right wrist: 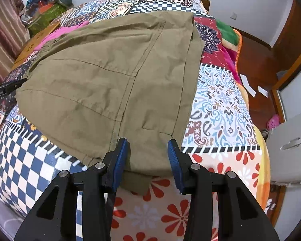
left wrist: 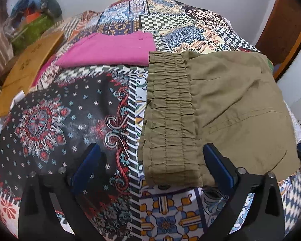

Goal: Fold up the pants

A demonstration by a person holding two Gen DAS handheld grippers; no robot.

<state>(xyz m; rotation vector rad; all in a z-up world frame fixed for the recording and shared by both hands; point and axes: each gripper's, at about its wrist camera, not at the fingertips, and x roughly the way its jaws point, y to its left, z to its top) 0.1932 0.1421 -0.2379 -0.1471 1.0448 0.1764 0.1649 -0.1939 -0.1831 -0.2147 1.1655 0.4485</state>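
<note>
Patchwork bedspread [left wrist: 50,120] covered the whole bed, bare and roomy on the left, and the folded olive pants [right wrist: 110,80] lay mid-bed with their elastic waistband [left wrist: 166,120] leftward. Folded pink cloth [left wrist: 110,50] lay just beyond them, a brown box [left wrist: 26,70] far left. Left gripper [left wrist: 150,150] gaped wide over the waistband's near corner; right gripper [right wrist: 148,148] stood partly open astride the near hem, pinching nothing.

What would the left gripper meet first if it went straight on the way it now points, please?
Probably the elastic waistband of the olive pants: it lies between the open left gripper fingers. Depth is unclear, so the patterned bedspread beside it could come first.
</note>
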